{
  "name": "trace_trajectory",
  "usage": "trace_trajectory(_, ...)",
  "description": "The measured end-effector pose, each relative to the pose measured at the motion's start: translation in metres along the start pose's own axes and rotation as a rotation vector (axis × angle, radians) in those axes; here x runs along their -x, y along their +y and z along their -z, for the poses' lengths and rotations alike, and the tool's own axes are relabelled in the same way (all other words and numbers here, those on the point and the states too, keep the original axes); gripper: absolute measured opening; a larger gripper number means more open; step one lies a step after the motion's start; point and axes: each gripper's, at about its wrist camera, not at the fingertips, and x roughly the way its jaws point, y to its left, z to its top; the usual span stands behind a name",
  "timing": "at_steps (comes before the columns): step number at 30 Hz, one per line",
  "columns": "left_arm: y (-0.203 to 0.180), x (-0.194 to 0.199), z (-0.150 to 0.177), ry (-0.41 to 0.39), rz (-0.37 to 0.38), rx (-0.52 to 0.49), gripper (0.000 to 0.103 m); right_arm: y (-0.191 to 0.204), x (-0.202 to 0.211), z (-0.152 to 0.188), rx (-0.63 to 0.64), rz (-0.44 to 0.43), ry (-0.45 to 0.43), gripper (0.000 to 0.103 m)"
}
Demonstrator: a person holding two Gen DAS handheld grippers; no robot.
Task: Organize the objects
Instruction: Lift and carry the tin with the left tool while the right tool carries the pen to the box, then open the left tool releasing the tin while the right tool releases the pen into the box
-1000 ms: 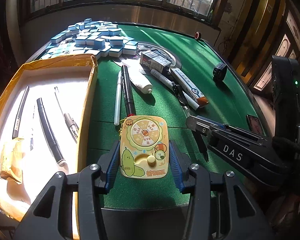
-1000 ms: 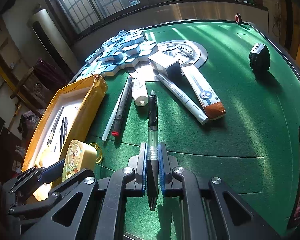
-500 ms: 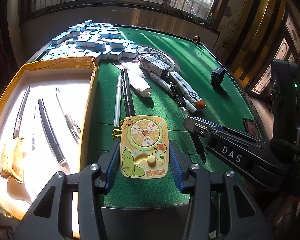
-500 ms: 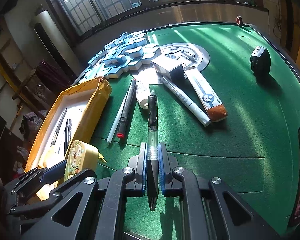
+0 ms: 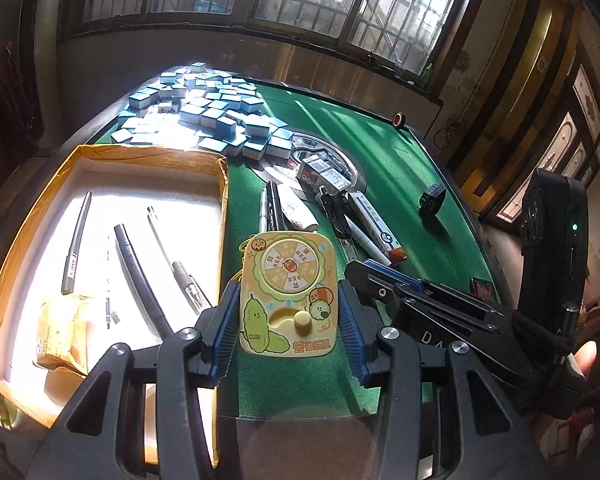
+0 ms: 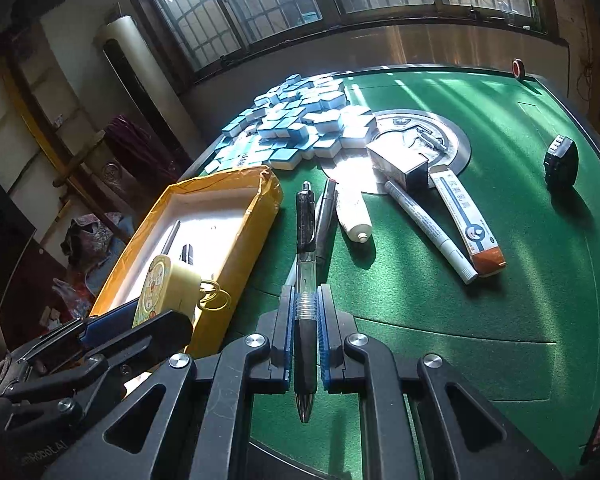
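Observation:
My left gripper [image 5: 287,320] is shut on a yellow toy game with a spinner wheel [image 5: 288,292] and holds it above the green table's front edge, just right of the yellow cardboard box [image 5: 223,184]. The toy also shows in the right wrist view [image 6: 162,288]. My right gripper [image 6: 304,320] is shut on a black and clear pen [image 6: 305,264], lifted over the table; the pen also shows in the left wrist view [image 5: 338,216]. The box holds several pens [image 5: 140,276] and a small packet [image 5: 62,336].
On the green felt [image 6: 500,300] lie a white marker [image 6: 428,228], an ointment box [image 6: 466,220], a white tube [image 6: 354,212], a dark pen [image 6: 326,216], a small carton [image 6: 400,164], a black round object [image 6: 562,160] and a heap of blue mahjong tiles [image 6: 300,124].
Both grippers have lifted and shifted left toward the box with their loads. The table and its objects look farther below than before.

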Motion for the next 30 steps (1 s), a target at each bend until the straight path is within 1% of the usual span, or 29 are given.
trace_trajectory(4,0.026,0.014,-0.012,-0.047,-0.043,0.045,0.045,0.021,-0.006,-0.007,0.037,-0.051,0.008,0.009)
trace_trajectory(7,0.05,0.018,-0.021,-0.074,-0.094,0.085,0.045,0.036,-0.016,-0.013,0.052,-0.1,0.026,0.009)
trace_trajectory(11,0.082,0.015,-0.031,-0.09,-0.16,0.131,0.045,0.054,-0.032,-0.019,0.071,-0.136,0.046,0.009)
trace_trajectory(14,0.103,0.009,-0.038,-0.09,-0.186,0.165,0.045,0.065,-0.046,-0.023,0.086,-0.155,0.066,0.009)
trace_trajectory(18,0.131,-0.003,-0.049,-0.077,-0.203,0.203,0.045,0.077,-0.065,-0.029,0.104,-0.163,0.093,0.01)
trace_trajectory(23,0.16,-0.016,-0.061,-0.048,-0.245,0.227,0.045,0.082,-0.091,-0.041,0.097,-0.172,0.143,0.01)
trace_trajectory(26,0.169,-0.026,-0.067,-0.023,-0.23,0.22,0.045,0.085,-0.107,-0.047,0.09,-0.167,0.164,0.01)
trace_trajectory(28,0.171,-0.036,-0.07,-0.002,-0.235,0.214,0.045,0.086,-0.118,-0.048,0.08,-0.163,0.186,0.01)
trace_trajectory(30,0.174,-0.048,-0.072,0.027,-0.216,0.22,0.045,0.087,-0.128,-0.05,0.069,-0.172,0.21,0.01)
